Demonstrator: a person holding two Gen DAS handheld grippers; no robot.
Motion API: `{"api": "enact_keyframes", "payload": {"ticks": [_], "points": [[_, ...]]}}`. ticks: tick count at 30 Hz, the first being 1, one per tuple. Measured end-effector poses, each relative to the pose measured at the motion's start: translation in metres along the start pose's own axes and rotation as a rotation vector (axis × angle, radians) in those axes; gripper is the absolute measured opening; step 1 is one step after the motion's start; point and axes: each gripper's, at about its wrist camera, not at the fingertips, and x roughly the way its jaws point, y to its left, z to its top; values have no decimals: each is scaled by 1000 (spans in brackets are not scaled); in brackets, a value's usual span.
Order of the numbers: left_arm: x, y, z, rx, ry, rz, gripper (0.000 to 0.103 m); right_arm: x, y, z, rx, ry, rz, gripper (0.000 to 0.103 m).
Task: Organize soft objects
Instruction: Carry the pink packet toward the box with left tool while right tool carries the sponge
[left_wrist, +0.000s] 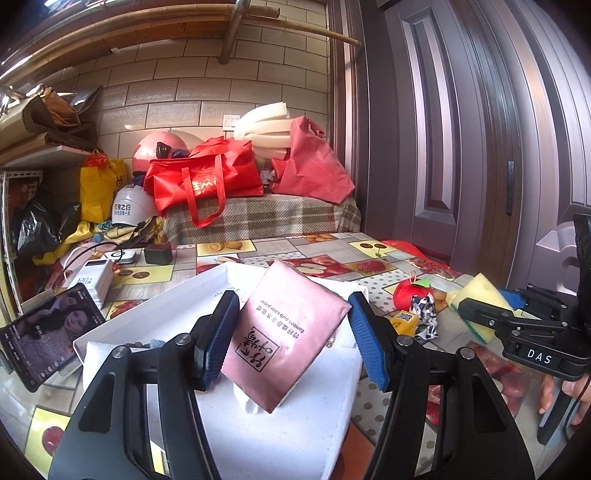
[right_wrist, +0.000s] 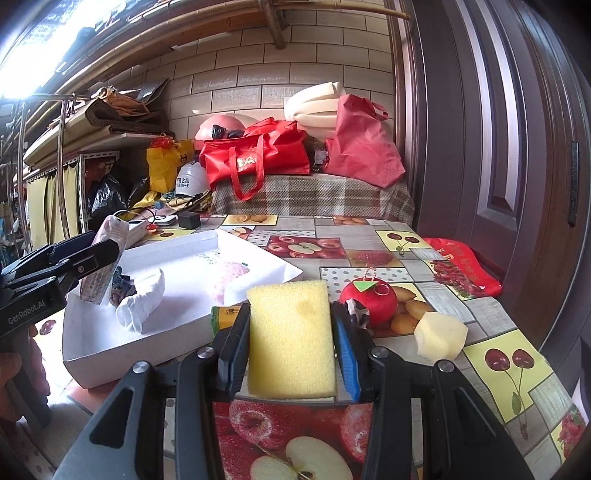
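Observation:
My left gripper (left_wrist: 290, 325) is shut on a pink tissue pack (left_wrist: 284, 332) and holds it tilted above the white box (left_wrist: 155, 306). In the right wrist view the pack (right_wrist: 105, 258) hangs over the box's left part (right_wrist: 177, 332), where a rolled white cloth (right_wrist: 142, 304) lies. My right gripper (right_wrist: 291, 339) is shut on a yellow sponge (right_wrist: 290, 339), held just right of the box; it also shows in the left wrist view (left_wrist: 480, 306). A red plush apple (right_wrist: 367, 299) and a pale foam piece (right_wrist: 439, 336) lie on the table.
A small yellow packet (right_wrist: 225, 317) and a patterned scrap (left_wrist: 424, 317) lie by the apple. A phone (left_wrist: 44, 336), a power bank (left_wrist: 94, 277) and a black charger (left_wrist: 159, 254) sit left of the box. Red bags (left_wrist: 203, 181) are piled at the back; a door (left_wrist: 480, 129) stands right.

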Motion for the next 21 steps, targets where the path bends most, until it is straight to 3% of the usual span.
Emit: {"api": "enact_keyframes", "payload": {"ticks": [6,11,21], "points": [[2,11,0,-4,3,26,61,4,10,2,5,-11,23,42],[9,30,1,-66,23,44,61,10,23,6,3,-39,74,42],[26,34,5,-7,20,93,61,48,73,20,-20,-23,194,42]]}}
